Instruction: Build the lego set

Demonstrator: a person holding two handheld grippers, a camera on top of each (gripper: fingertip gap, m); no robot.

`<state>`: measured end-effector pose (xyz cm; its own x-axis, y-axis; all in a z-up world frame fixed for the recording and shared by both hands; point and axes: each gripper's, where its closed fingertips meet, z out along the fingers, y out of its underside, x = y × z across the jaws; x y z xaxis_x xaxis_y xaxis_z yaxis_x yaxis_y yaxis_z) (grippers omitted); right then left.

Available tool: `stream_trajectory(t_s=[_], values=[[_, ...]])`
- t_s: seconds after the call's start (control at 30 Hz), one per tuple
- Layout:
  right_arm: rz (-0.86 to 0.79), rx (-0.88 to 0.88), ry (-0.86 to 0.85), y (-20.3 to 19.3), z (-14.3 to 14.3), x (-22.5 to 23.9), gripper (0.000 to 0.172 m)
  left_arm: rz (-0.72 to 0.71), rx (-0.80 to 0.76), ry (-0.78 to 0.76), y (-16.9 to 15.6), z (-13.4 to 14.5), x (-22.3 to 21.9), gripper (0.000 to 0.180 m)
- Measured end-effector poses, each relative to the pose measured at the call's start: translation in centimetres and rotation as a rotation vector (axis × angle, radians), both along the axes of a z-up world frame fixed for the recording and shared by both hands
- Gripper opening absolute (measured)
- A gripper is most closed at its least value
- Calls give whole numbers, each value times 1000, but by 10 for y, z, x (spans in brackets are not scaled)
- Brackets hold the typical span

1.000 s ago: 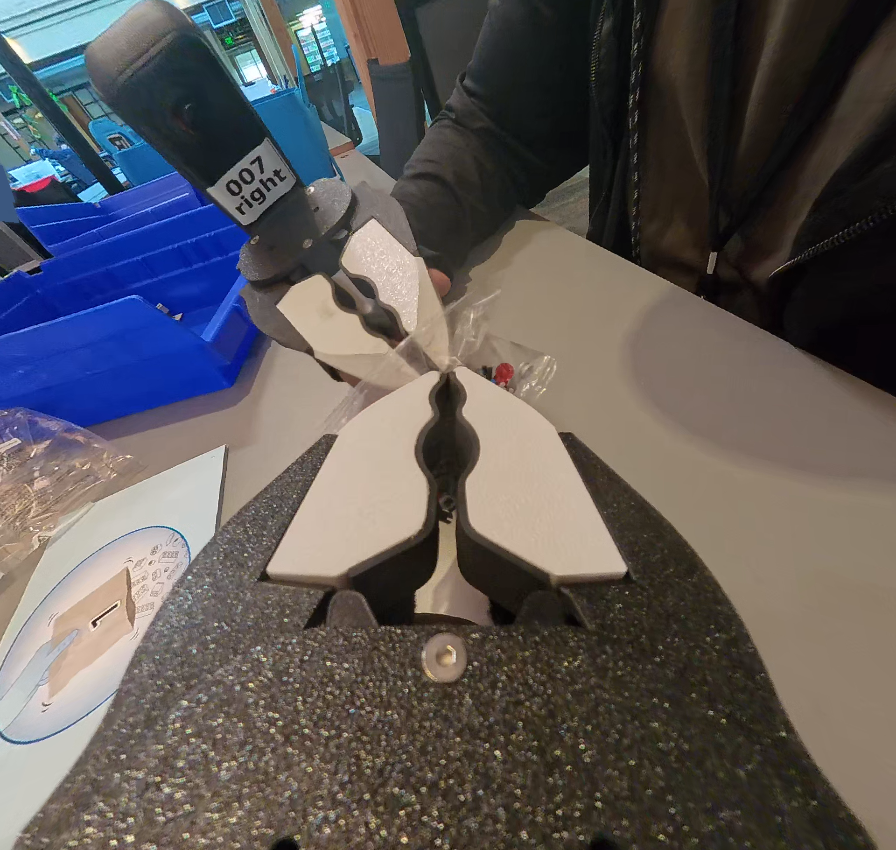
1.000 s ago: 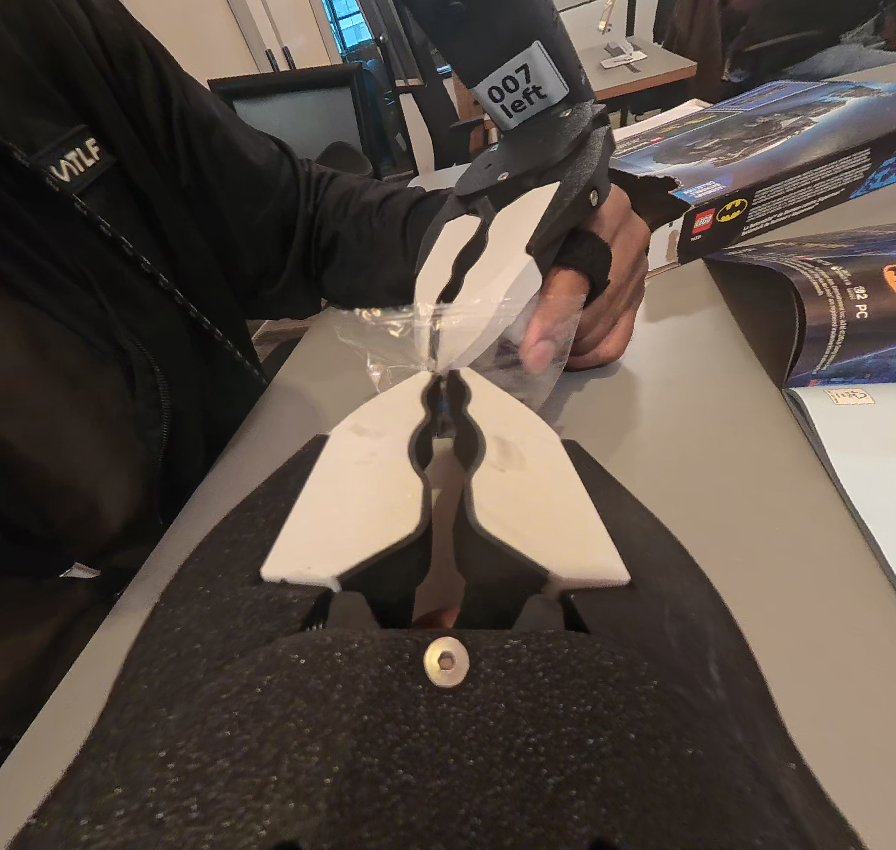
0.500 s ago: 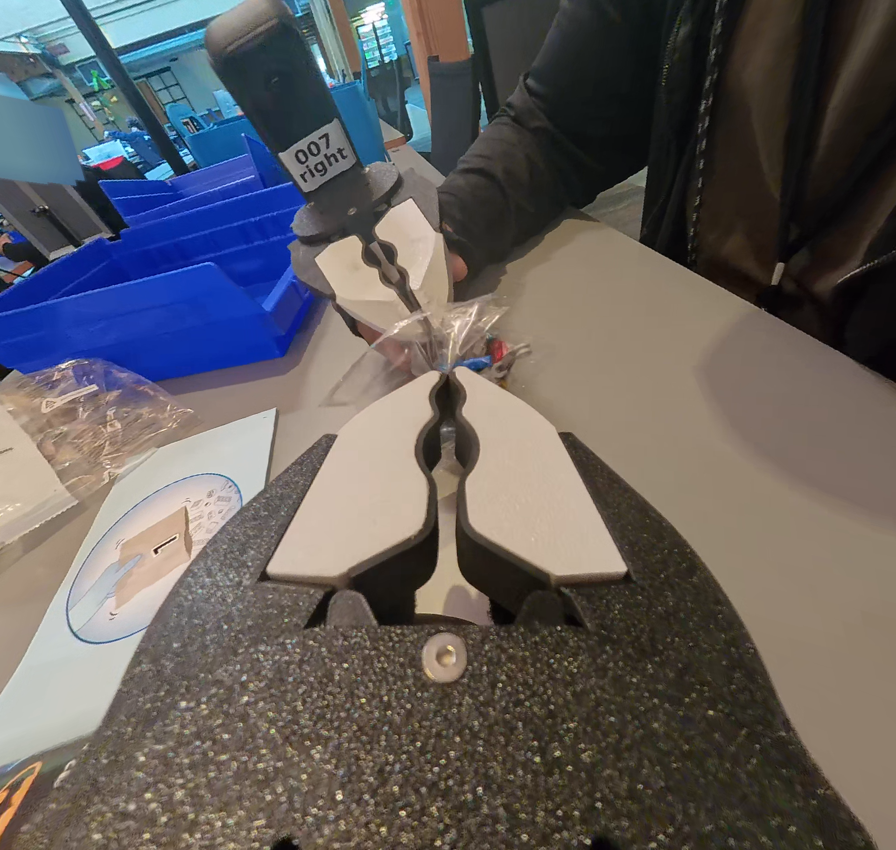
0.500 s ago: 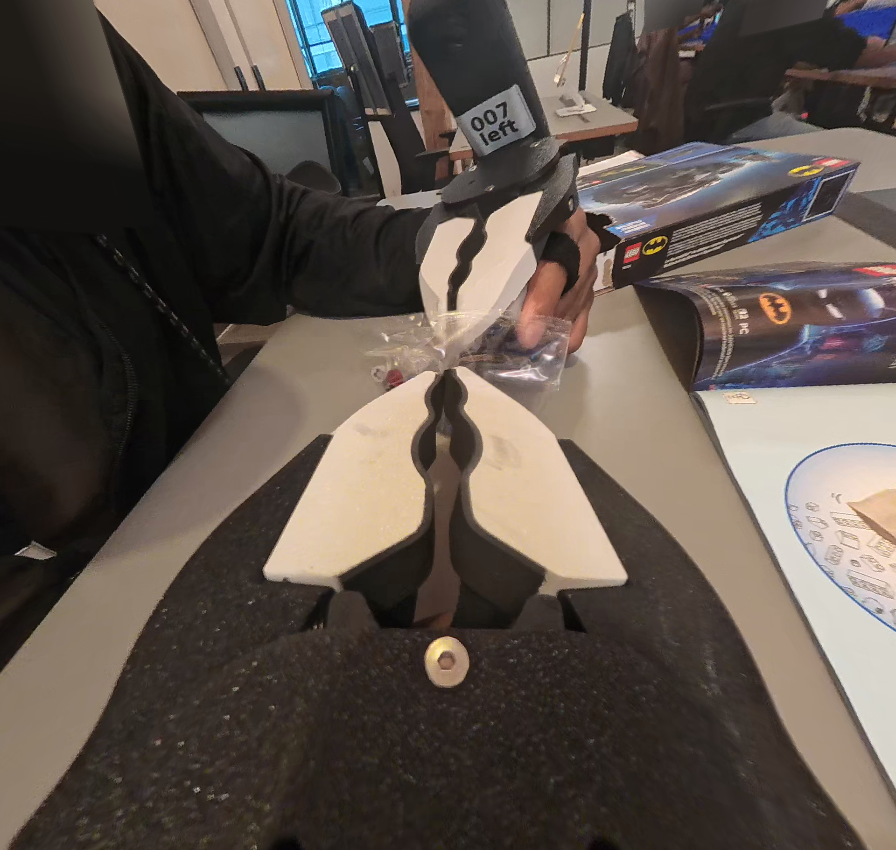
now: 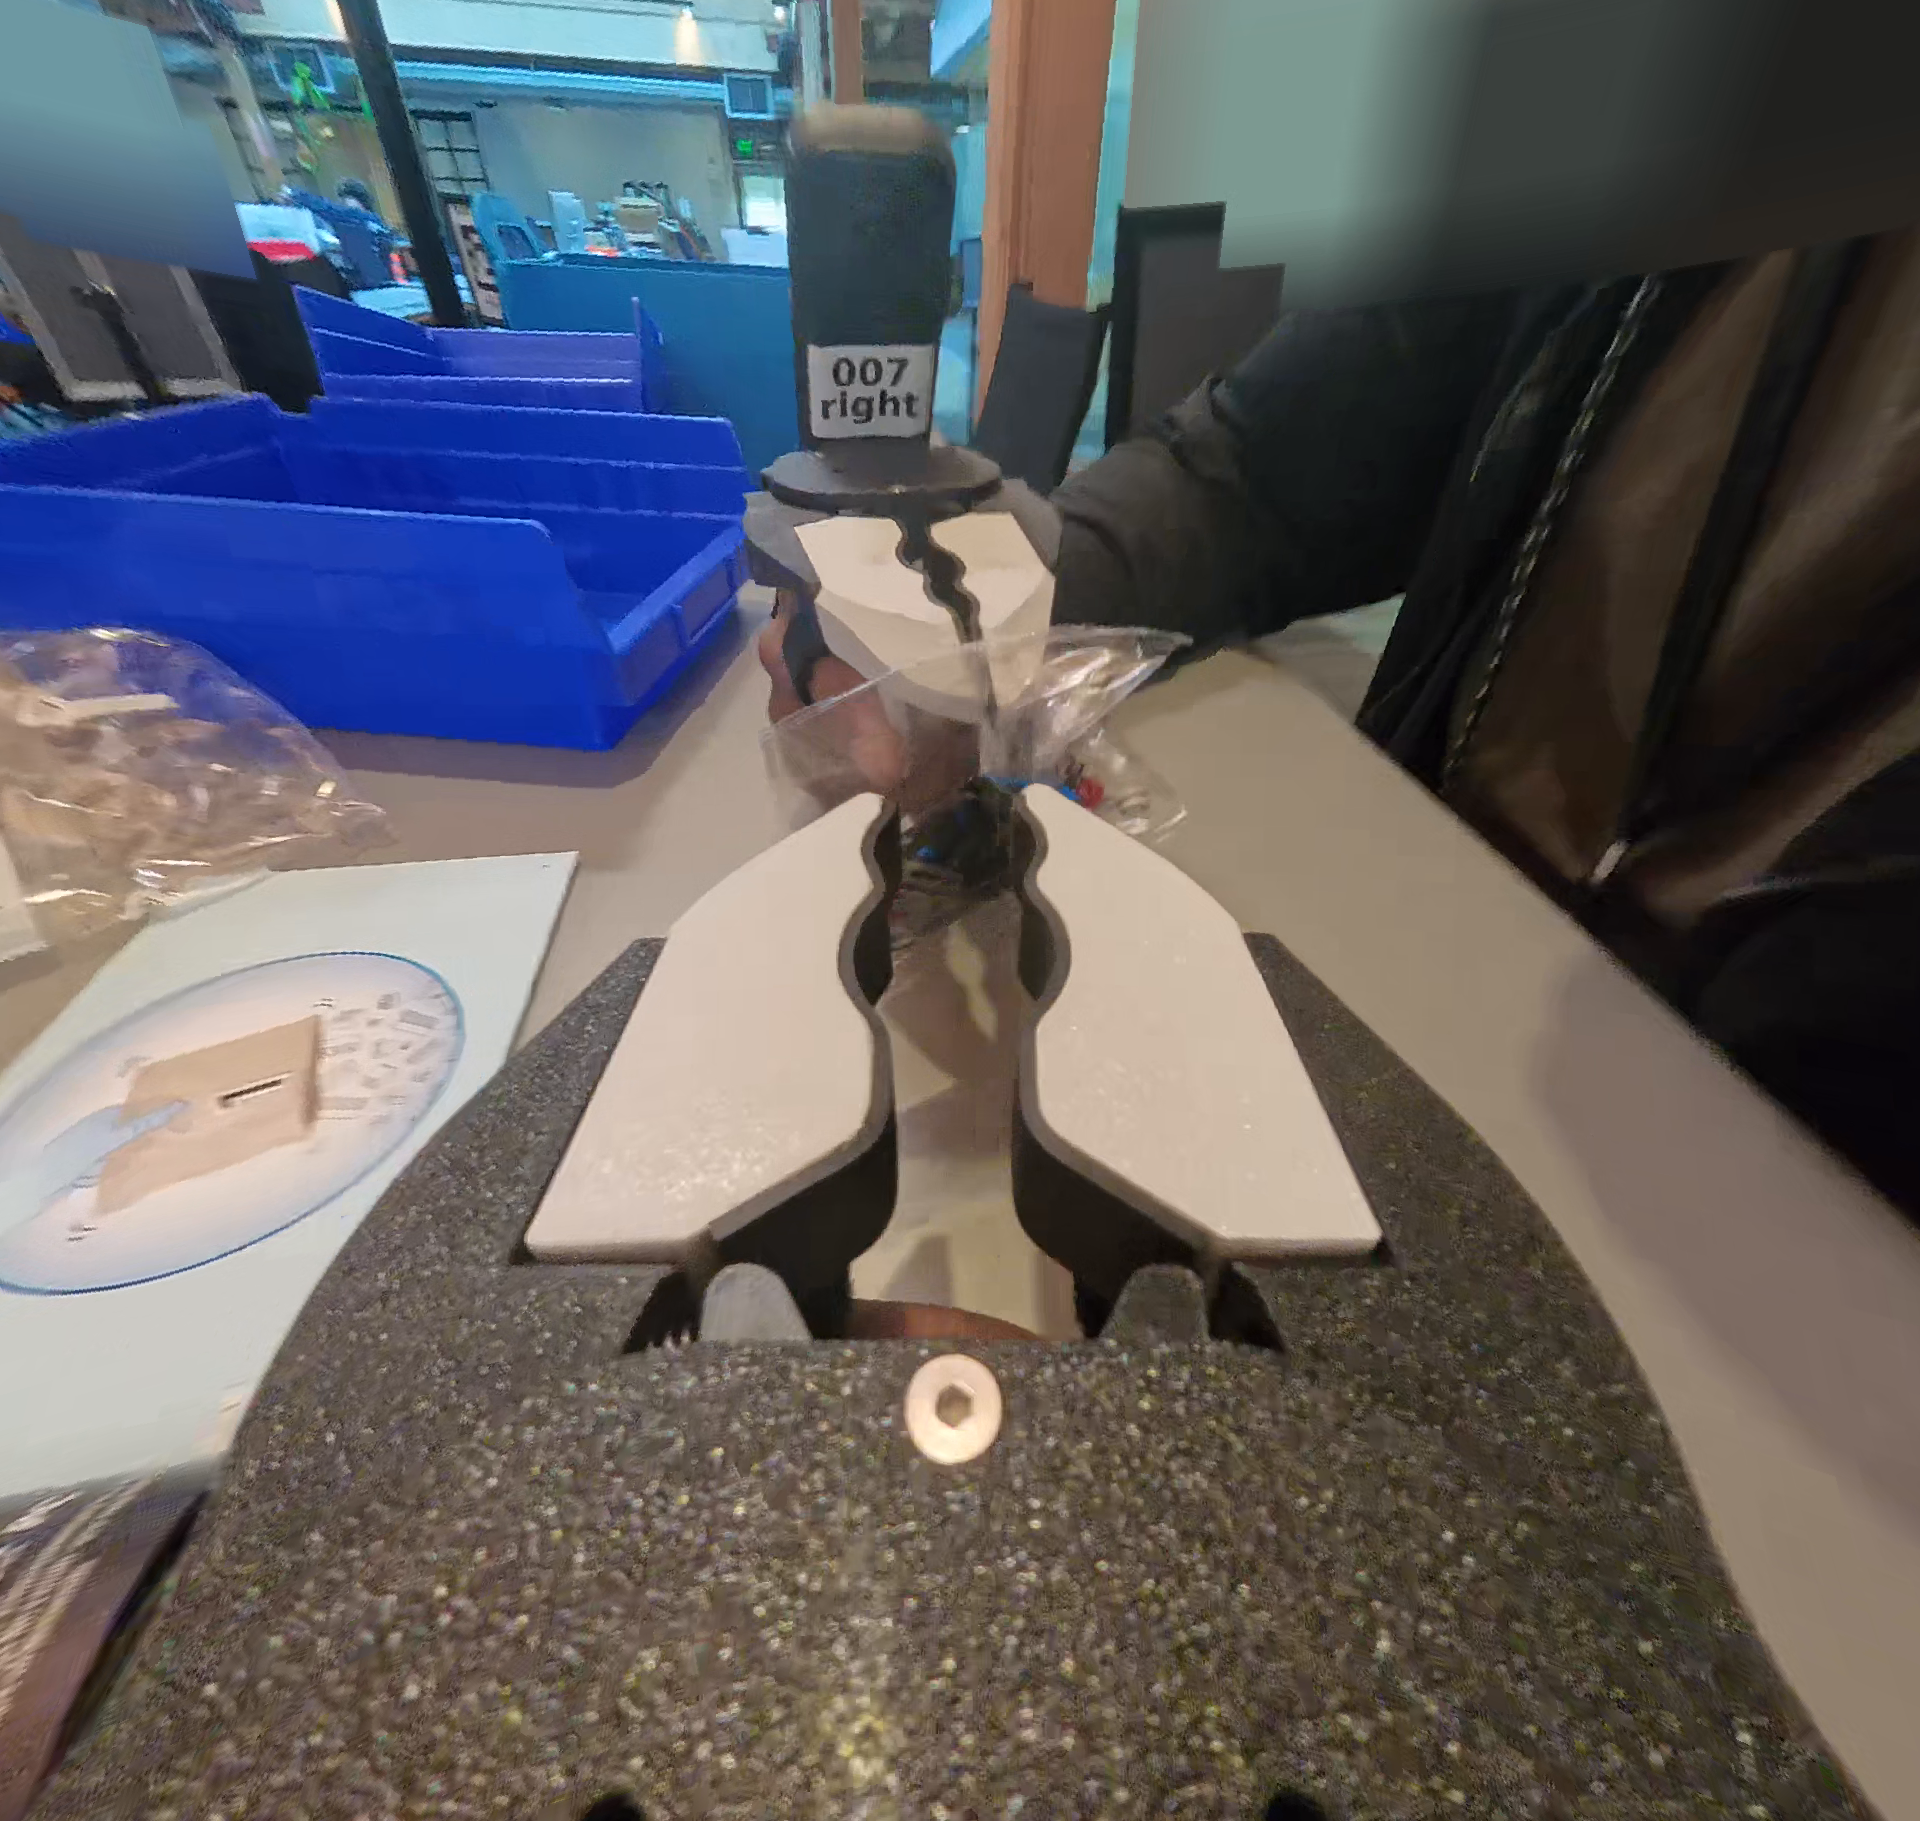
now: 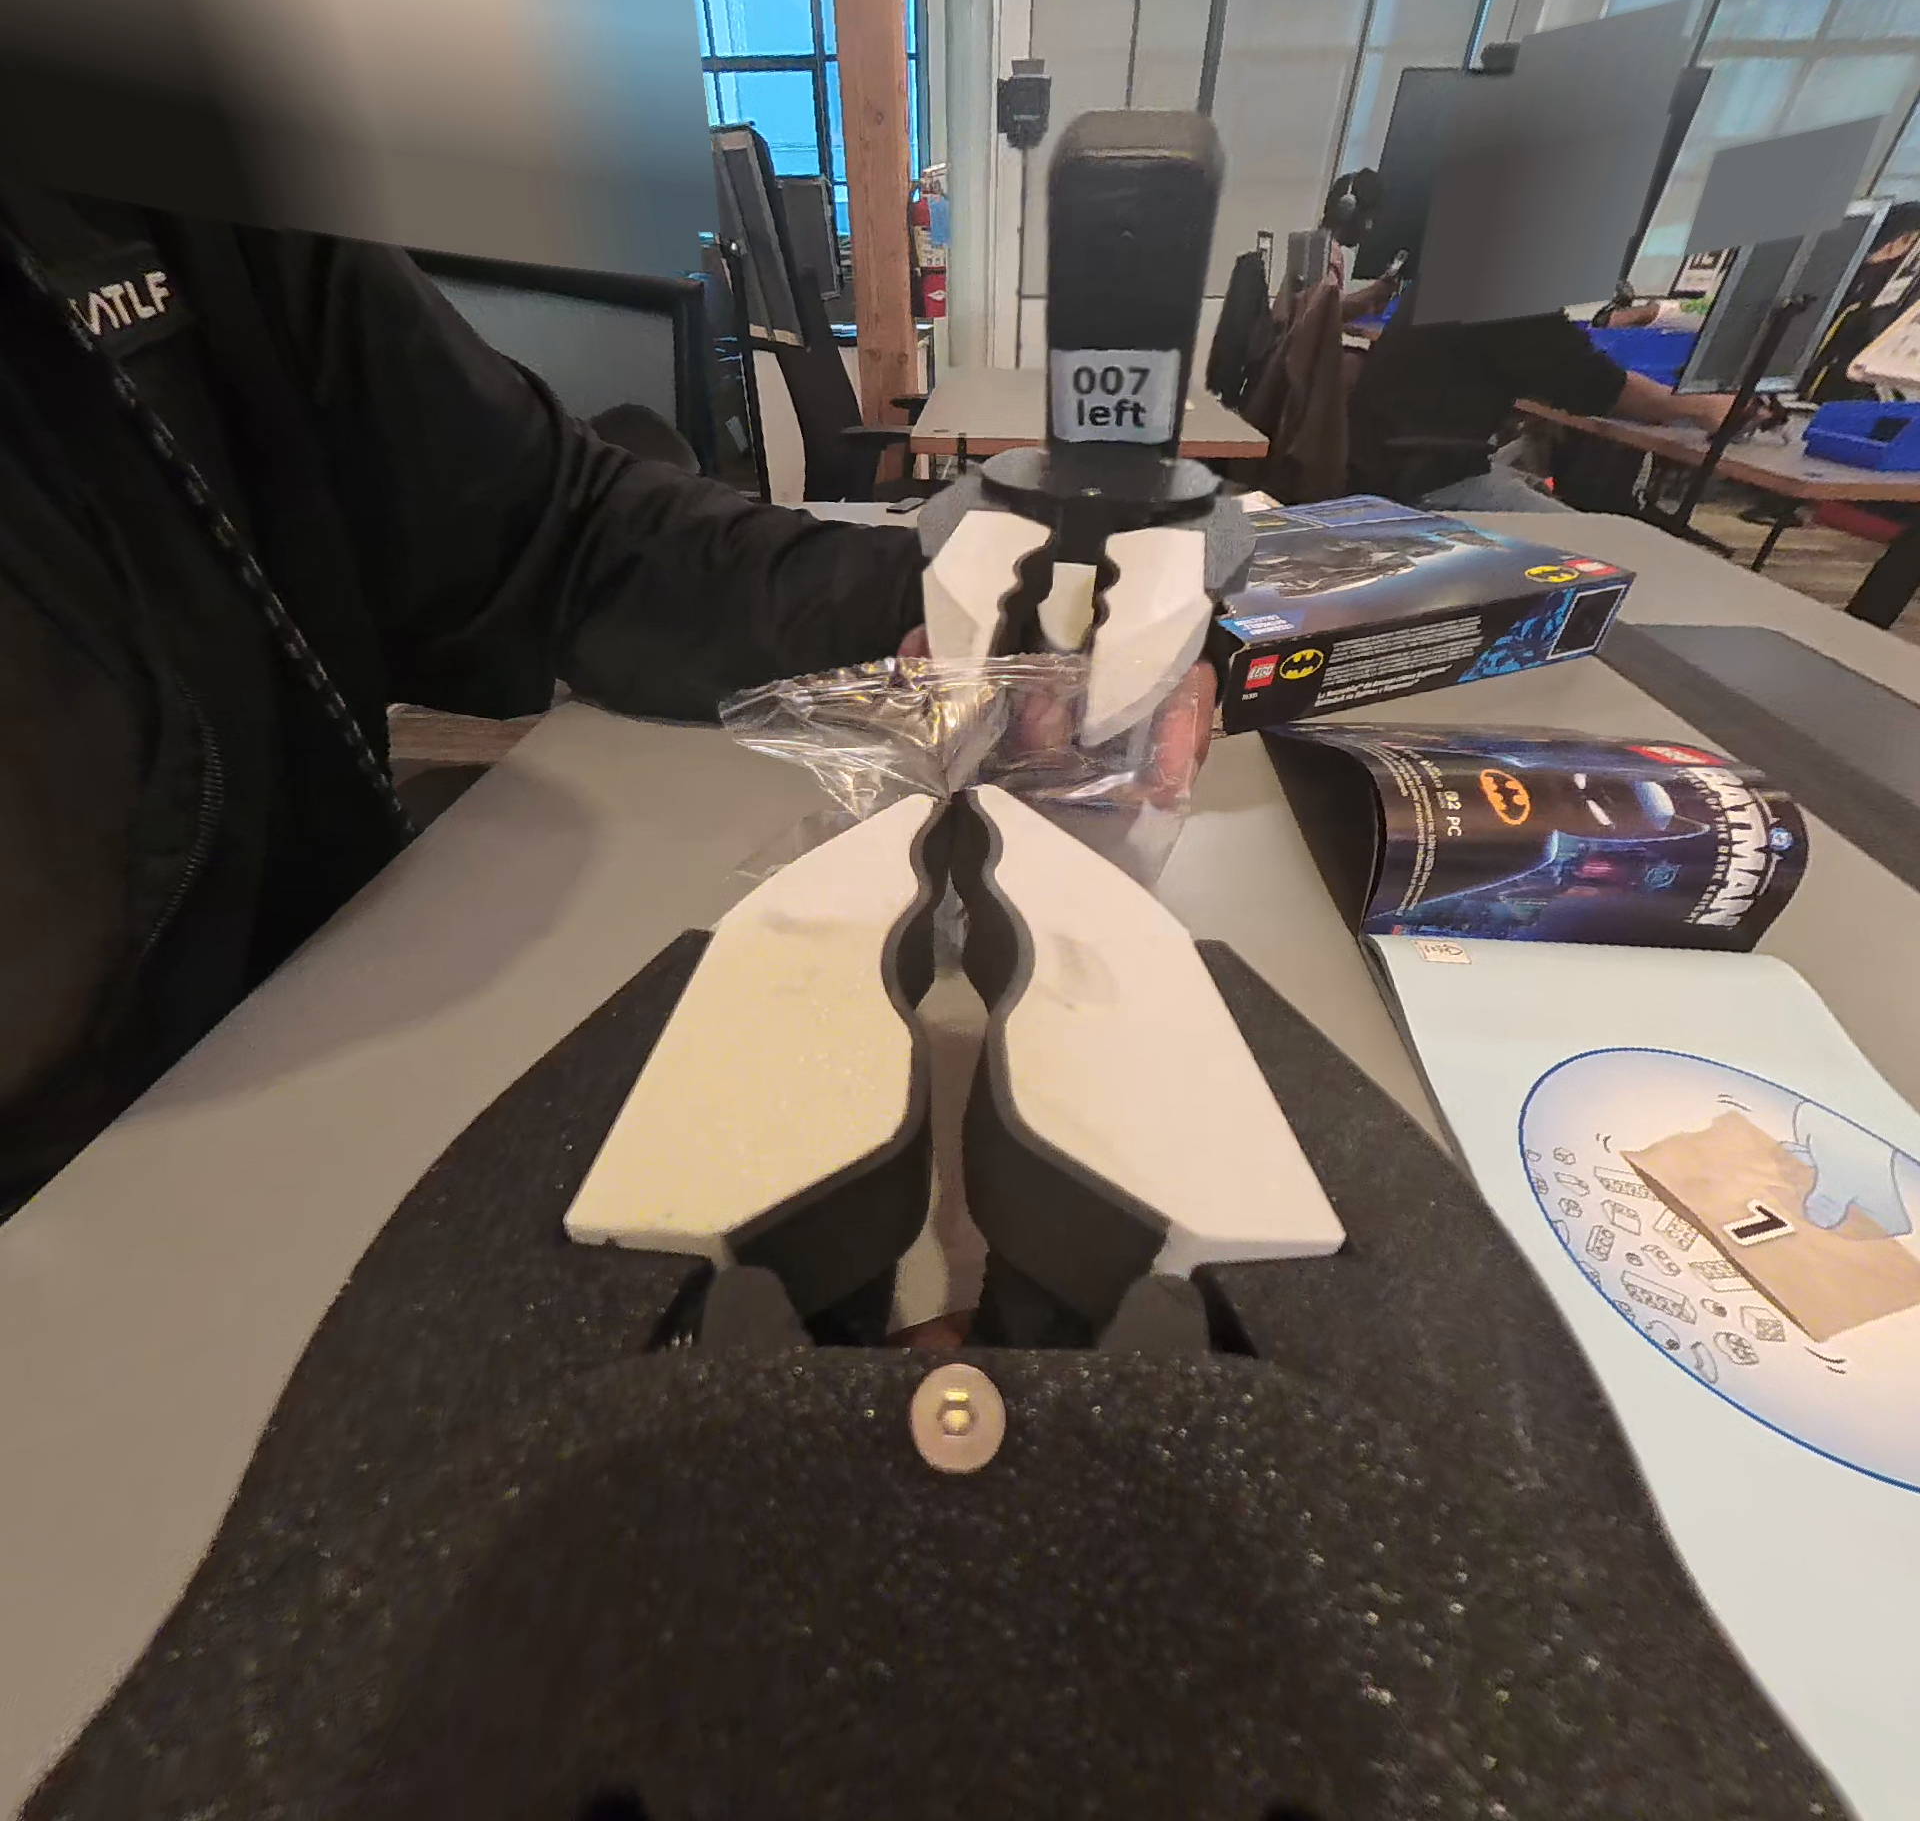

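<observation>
Grippers facing each other over grey table (image 5: 1403,940), clear plastic bag (image 6: 883,732) between them. Right gripper (image 6: 951,803) jaws together, pinching bunched edge of bag, film crumpled at tips. Left gripper (image 5: 956,815) jaws apart, bag and small coloured pieces (image 5: 1081,789) sitting in the gap; pad contact on bag unclear. Blue bins (image 5: 364,566) and second bag of pale parts (image 5: 156,763) to one side, white instruction sheet (image 5: 260,1044) beside. Dark toy box (image 6: 1423,597) and dark booklet (image 6: 1579,836) on far side.
</observation>
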<state>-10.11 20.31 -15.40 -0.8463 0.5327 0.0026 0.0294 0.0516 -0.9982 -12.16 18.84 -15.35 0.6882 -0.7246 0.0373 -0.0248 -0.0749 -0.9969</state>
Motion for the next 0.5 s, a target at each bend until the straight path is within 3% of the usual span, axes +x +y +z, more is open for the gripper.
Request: stream_trajectory(t_s=[0.5], values=[[-54, 23, 46, 2, 1, -4, 0, 72, -61, -46, 21, -1, 14, 26]])
